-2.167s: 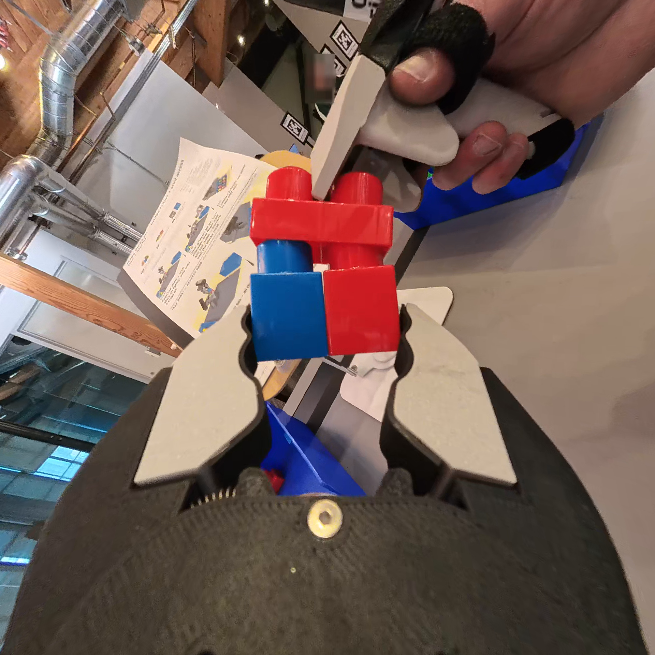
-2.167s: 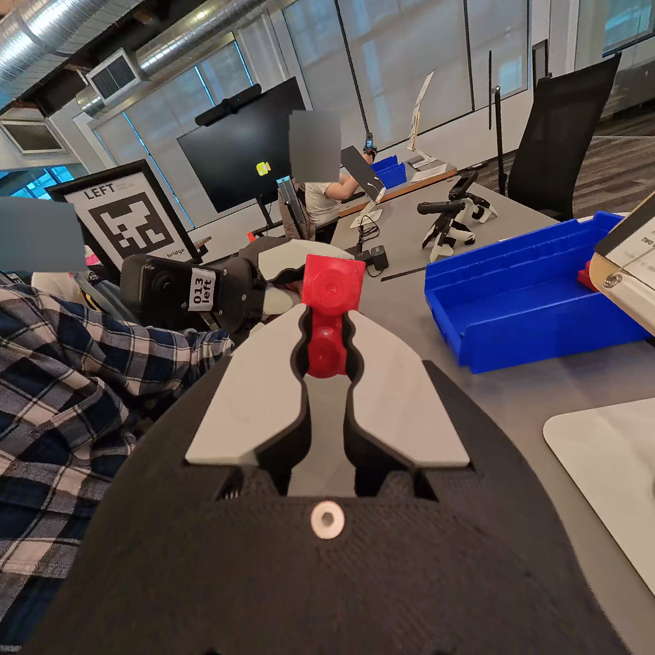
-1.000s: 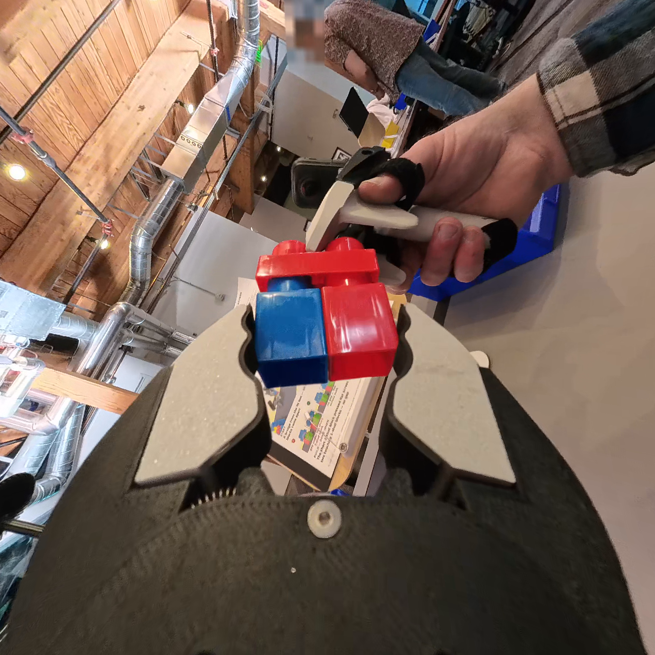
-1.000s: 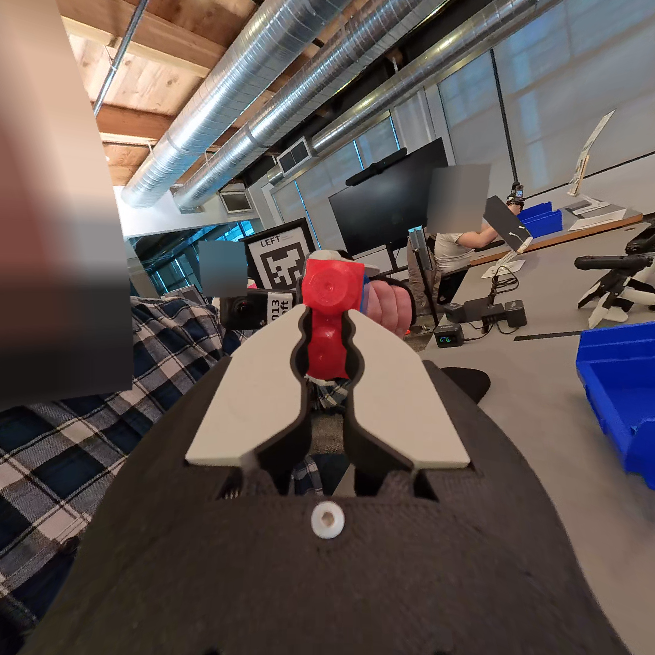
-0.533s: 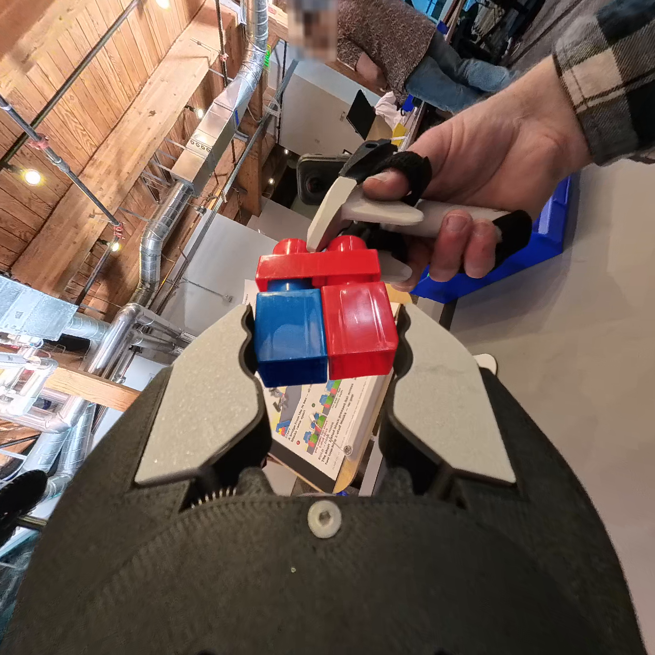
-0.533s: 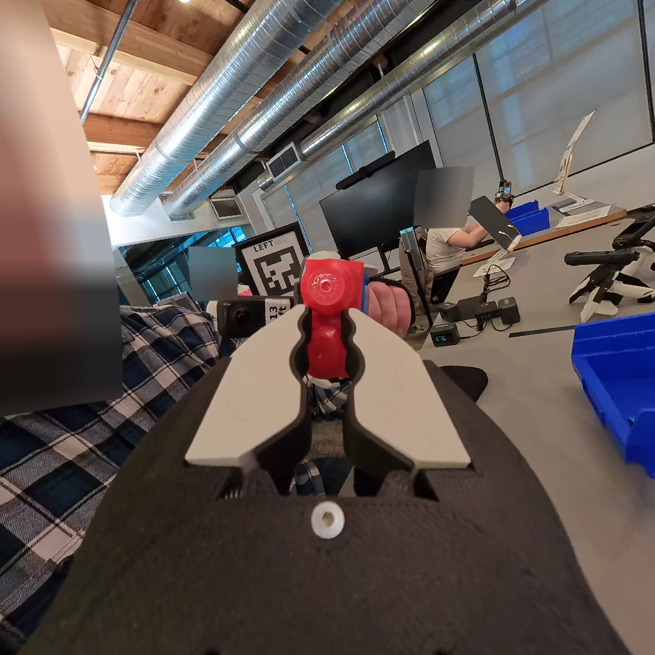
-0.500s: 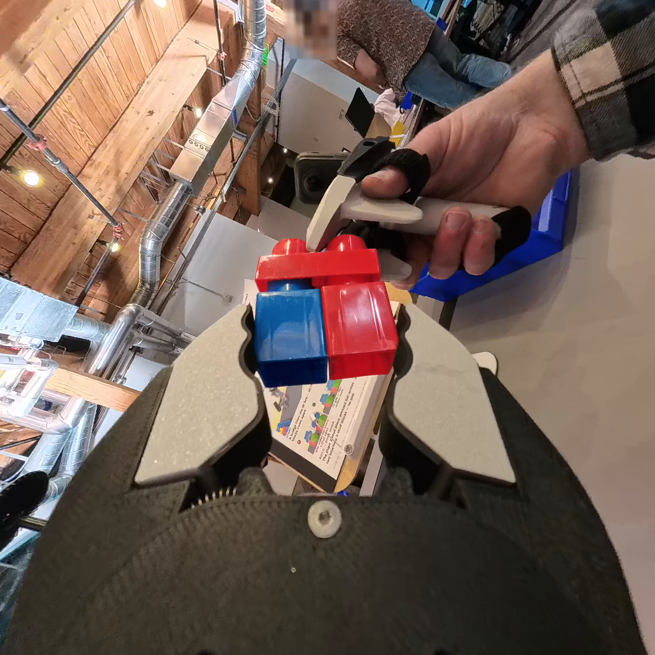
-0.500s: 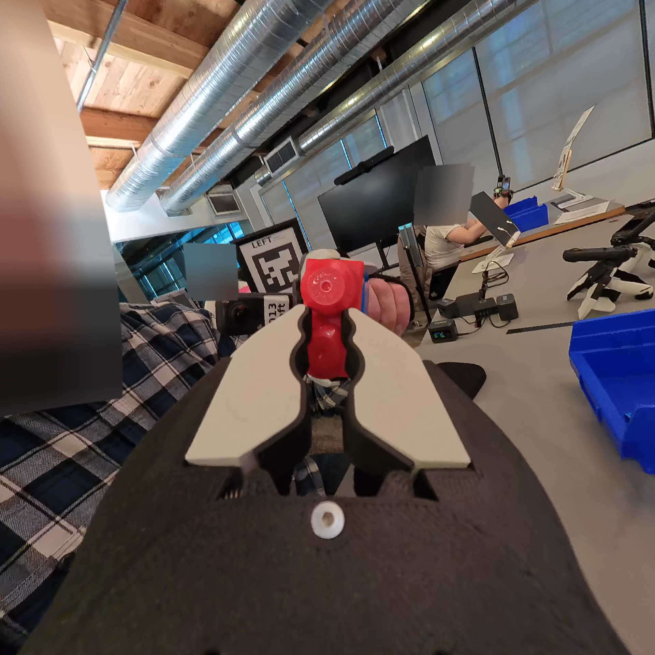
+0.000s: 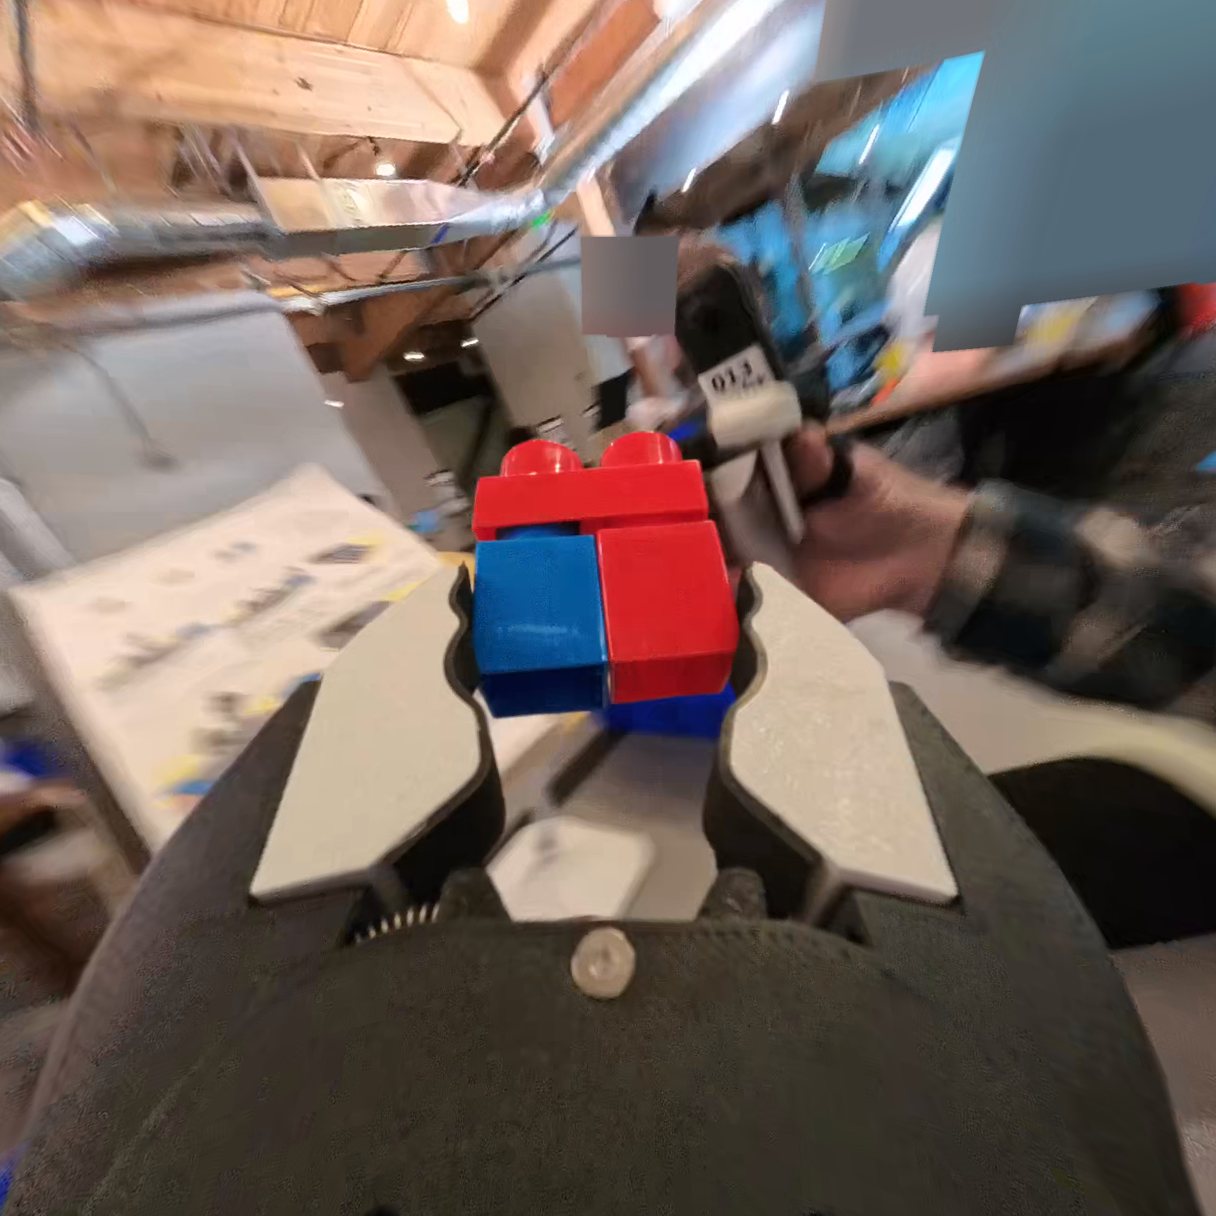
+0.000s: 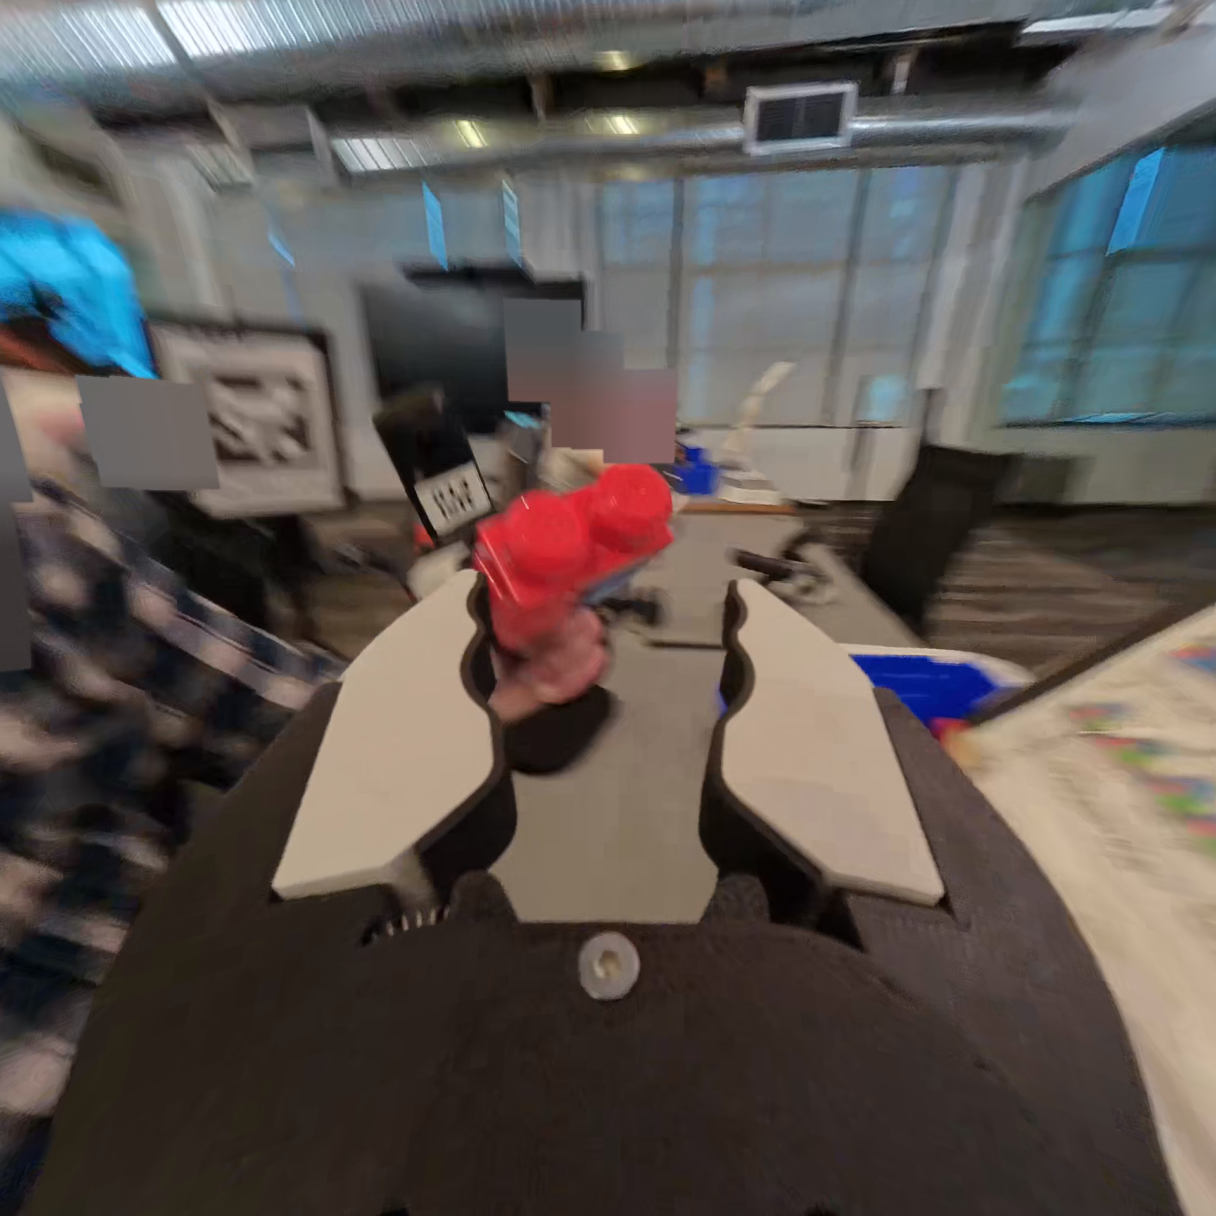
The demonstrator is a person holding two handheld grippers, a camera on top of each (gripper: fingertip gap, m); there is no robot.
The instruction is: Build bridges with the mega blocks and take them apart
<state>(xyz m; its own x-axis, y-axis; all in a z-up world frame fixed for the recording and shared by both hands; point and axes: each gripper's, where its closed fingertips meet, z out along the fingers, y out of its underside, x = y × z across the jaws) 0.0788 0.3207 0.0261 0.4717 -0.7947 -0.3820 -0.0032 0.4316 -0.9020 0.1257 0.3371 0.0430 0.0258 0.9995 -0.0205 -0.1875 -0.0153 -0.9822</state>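
The block bridge [image 9: 602, 579] is taken as the landmark. It is gripped by the left hand-held gripper [image 9: 605, 615], whose two grey pads are pressed against the outer sides of its two legs: a blue block [image 9: 538, 602] on the left and a red block [image 9: 664, 605] on the right. A red two-stud block [image 9: 589, 500] is seated across the tops of both legs. The bridge is held in the air above the grey counter [image 9: 632, 776]. To the right of the bridge, the right hand-held gripper [image 10: 602, 605] is seen with its jaws spread wide; nothing is clamped between them, and the bridge's red top [image 10: 572, 539] is seen just beside its left finger. To the left of the bridge, an instruction sheet [image 9: 217, 612] is seen, blurred. A blue bin [image 10: 921, 678] is seen lower right of the bridge in the right wrist view.
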